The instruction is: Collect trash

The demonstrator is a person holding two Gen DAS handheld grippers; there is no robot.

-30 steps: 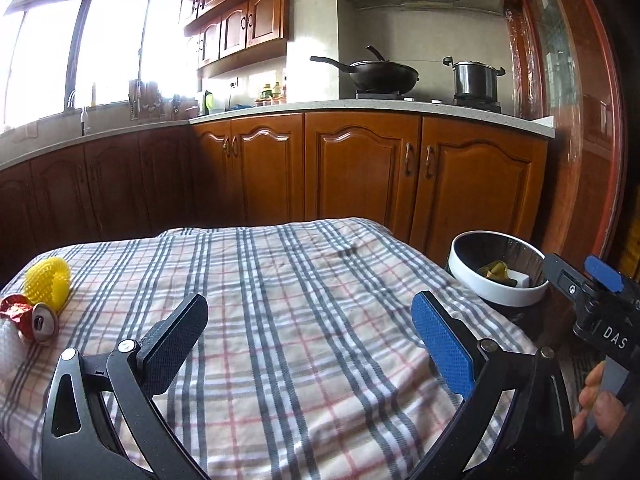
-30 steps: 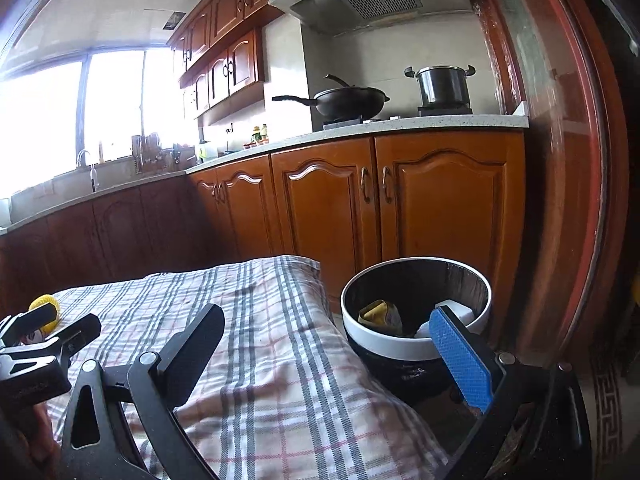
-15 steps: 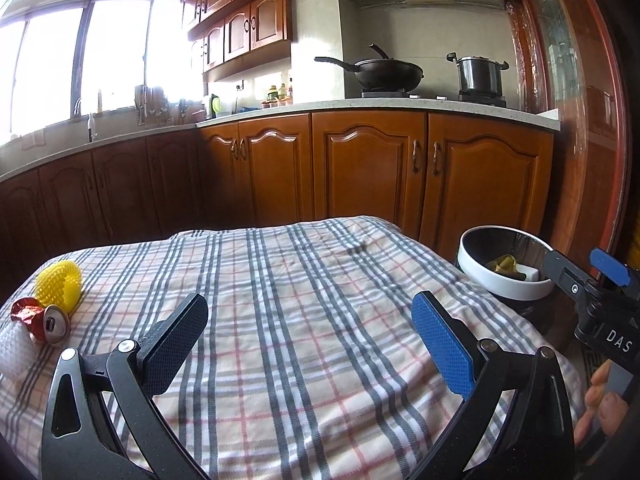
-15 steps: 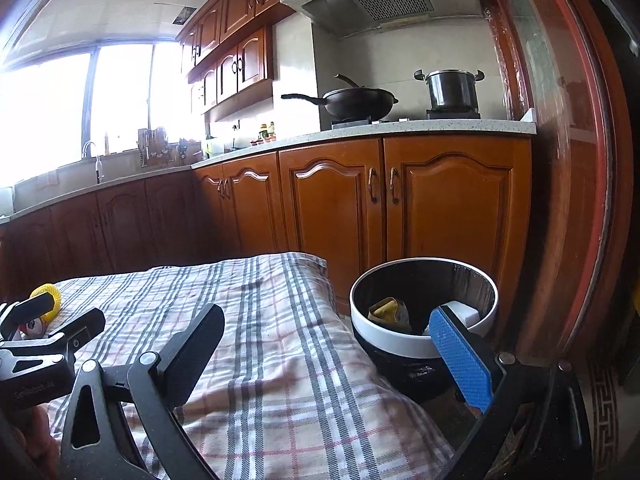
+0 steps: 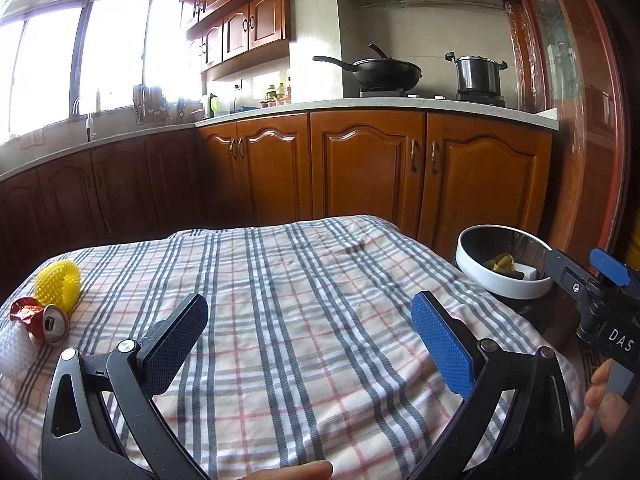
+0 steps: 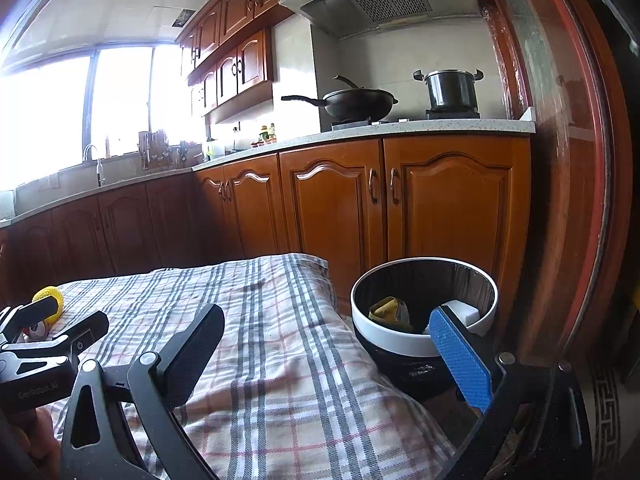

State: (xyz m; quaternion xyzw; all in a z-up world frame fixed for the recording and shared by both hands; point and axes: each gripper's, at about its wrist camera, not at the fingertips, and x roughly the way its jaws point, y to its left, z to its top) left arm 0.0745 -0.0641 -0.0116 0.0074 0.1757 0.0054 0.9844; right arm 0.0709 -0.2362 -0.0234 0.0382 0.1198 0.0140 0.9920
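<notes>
Bin [image 6: 424, 344] w/ white rim is the landmark: it sits off the right end of the surface [image 5: 304, 320], below its level, holding a yellow wrapper [image 6: 390, 310] and a white block [image 6: 460, 312]. Change over the last sec: both views have tilted up and pulled back a bit, so more cloth and more cabinet shows, and the trash at the far-left end now sits further into the left view; nothing on the cloth itself has moved. Left gripper [image 5: 312, 332] has jaws spread wide, nothing between them; right gripper [image 6: 328, 352] same, wide apart and empty, hovering just beside the bin. My read: a drop looks finished and the next pickup hasn't begun, so task is partway. Remaining trash is well apart from the bin, at the opposite end: crushed red can [image 5: 42, 318], yellow mesh sleeve [image 5: 60, 284] touching or just behind it, white foam net [image 5: 14, 350] at the very edge, partly cut off. Left gripper is nearer to these, prob. its job next. Surface is covered w/ a grey-and-pink plaid cloth, slightly rumpled, bare in the middle. Room beyond the bin: brown wood cabinets [image 5: 368, 176], pale counter w/ wok [image 5: 380, 72] and steel pot [image 5: 478, 72] on the stove, range hood above, bright windows far left.
</notes>
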